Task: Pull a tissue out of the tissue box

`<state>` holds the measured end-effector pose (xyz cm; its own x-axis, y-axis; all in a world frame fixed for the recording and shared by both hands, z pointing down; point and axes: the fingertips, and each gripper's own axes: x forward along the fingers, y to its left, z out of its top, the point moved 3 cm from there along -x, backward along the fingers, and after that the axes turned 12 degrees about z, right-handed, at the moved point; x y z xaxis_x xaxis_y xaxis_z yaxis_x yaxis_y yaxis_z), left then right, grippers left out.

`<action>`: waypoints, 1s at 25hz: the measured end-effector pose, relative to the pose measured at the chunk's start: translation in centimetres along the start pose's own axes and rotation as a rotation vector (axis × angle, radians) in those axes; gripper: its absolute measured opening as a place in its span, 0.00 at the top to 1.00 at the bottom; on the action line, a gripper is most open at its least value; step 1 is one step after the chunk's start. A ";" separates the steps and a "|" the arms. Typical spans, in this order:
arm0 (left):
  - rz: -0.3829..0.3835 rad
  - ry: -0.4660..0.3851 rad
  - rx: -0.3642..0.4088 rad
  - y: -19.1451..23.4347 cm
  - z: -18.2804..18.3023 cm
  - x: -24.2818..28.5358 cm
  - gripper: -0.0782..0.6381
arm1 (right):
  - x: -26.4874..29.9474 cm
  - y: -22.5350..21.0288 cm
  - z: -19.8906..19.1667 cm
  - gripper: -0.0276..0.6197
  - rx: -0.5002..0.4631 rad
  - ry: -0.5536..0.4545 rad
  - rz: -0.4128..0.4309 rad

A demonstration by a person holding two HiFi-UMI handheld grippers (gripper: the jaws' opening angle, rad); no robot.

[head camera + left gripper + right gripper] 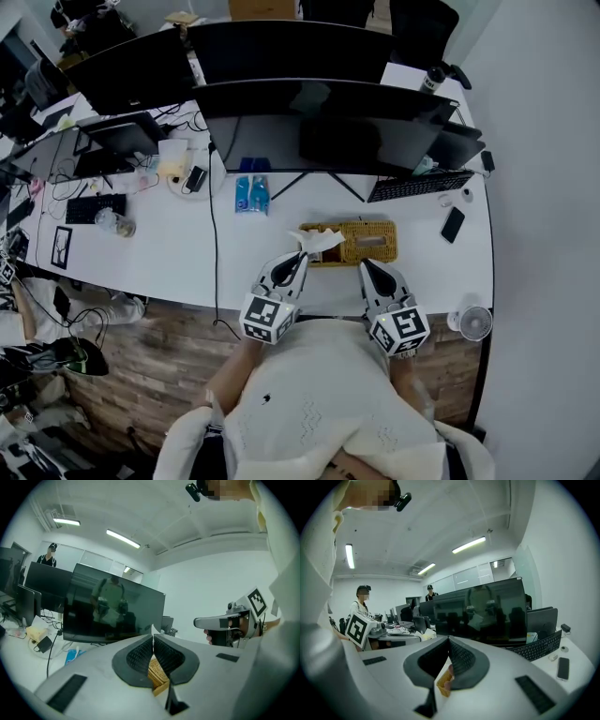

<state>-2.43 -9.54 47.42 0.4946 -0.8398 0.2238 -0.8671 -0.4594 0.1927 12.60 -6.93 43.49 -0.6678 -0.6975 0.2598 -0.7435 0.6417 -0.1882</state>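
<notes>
Tissue (317, 241) stood partly out of the woven tissue box (361, 242) on a white desk (187, 253), just in front of a row of dark monitors (319, 112). Left gripper (301, 256) was clamped on the sheet's near edge, a white sliver showing above its closed jaws in the left gripper view. The right gripper (367, 265) sat at the box's near side w/ jaws pressed together on nothing, contact w/ the box unclear. Risks from here, as judged: box looked light and nothing pinned it, so a firm pull could drag or tip it toward the desk edge. A thin pinch might slip off or tear the sheet, esp. if yanked sideways. A 2nd sheet could trail out too.
</notes>
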 end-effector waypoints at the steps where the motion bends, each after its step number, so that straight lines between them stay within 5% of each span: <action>1: 0.001 -0.008 -0.002 0.0 0.3 0.0 0.87 | 0.0 -0.1 0.3 0.96 0.003 -0.010 0.002; 25: 0.165 -0.151 -0.031 3.2 6.3 -1.8 0.87 | 2.9 0.1 6.1 0.96 -0.066 -0.086 0.139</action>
<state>-6.43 -11.31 41.60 0.3296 -0.9377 0.1098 -0.9322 -0.3048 0.1952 10.33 -10.81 38.48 -0.7664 -0.6239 0.1529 -0.6420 0.7511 -0.1537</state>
